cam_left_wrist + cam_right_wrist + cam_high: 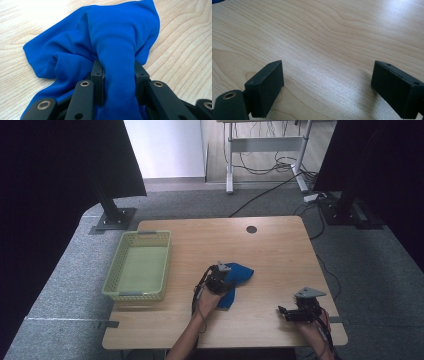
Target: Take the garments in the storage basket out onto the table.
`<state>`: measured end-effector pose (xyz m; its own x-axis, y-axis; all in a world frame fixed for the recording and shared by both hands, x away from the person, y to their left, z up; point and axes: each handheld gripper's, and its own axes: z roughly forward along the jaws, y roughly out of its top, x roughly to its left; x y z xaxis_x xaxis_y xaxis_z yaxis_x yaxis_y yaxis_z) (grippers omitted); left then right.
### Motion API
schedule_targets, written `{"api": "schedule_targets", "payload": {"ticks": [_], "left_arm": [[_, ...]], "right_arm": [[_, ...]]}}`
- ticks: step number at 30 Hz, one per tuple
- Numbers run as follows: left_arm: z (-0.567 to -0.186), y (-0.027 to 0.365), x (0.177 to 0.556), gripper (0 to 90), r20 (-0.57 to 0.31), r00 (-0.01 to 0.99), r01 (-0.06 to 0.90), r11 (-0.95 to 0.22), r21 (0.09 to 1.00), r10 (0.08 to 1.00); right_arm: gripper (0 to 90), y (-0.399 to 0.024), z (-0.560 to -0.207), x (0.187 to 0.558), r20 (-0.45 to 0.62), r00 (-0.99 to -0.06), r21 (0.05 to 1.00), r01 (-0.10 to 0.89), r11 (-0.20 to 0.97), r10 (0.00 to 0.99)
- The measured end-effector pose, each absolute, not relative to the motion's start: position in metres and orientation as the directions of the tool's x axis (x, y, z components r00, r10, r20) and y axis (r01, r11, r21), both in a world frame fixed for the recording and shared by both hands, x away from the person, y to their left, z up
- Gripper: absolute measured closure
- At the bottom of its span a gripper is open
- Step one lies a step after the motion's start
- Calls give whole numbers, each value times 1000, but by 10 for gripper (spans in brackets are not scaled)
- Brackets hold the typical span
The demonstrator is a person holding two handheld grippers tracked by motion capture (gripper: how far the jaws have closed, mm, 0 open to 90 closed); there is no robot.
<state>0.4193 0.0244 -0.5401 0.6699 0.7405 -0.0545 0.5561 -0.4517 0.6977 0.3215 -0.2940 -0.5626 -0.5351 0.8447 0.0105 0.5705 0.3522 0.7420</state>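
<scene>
**A:** Why does your left gripper [117, 82] sit so low over the blue cloth [100, 42]?

**B:** Because you have it clamped on a bunched fold. In the left gripper view a thick ridge of fabric runs up between the two fingers [98, 77], and both pads press against its sides. The jaws stand narrow but not closed up, since the gathered cloth fills the gap between them.

**A:** And the rest of the cloth?

**B:** It spills out ahead of your fingertips and to both sides, lying crumpled on the wooden table [185, 50]. In the high view the cloth [241, 271] lies just beyond the left gripper [218, 277], with a flap trailing back beside your wrist. Pinching a ridge rather than a flat edge looks like a way to get several layers in one grip, so that the whole piece would come up together.

**A:** Why is your right gripper [332, 87] off to the side?

**B:** It holds nothing. Its fingers stand wide apart, with bare tabletop between them, well away from the cloth. It seems parked out of the way.

**A:** The green basket [111, 271]?

**B:** It sits well apart from your left fingers, on their far side from the right gripper, and looks like the likely destination.
</scene>
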Motion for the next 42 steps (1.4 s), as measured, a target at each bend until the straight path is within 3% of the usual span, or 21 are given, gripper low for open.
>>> {"api": "schedule_targets", "payload": {"ticks": [7, 11, 14, 19, 24, 29, 36, 42], "left_arm": [[-542, 25, 420, 659, -67, 669, 553, -436, 710, 740], [-539, 27, 418, 515, -84, 672, 548, -418, 725, 735], [-530, 32, 415, 456, -91, 672, 536, -398, 745, 735], [-515, 38, 413, 509, -82, 683, 514, -399, 759, 725], [-527, 34, 421, 526, -84, 693, 541, -439, 717, 716], [-542, 30, 422, 441, -81, 699, 547, -458, 700, 711], [-542, 22, 417, 245, -49, 719, 522, -493, 696, 693], [-521, 30, 414, 240, -78, 714, 513, -444, 735, 696]], "right_arm": [[107, -294, -563, 321, 11, -535, 742, 571, 352, 845], [107, -294, -563, 321, 11, -535, 742, 571, 352, 845], [107, -294, -563, 321, 11, -535, 742, 571, 352, 845], [107, -294, -563, 321, 10, -535, 742, 570, 352, 845], [107, -294, -563, 321, 10, -535, 742, 570, 352, 845], [107, -294, -563, 321, 11, -535, 742, 571, 352, 845], [107, -294, -563, 321, 11, -535, 742, 571, 352, 845], [107, -294, -563, 321, 10, -535, 742, 570, 352, 845]]}}
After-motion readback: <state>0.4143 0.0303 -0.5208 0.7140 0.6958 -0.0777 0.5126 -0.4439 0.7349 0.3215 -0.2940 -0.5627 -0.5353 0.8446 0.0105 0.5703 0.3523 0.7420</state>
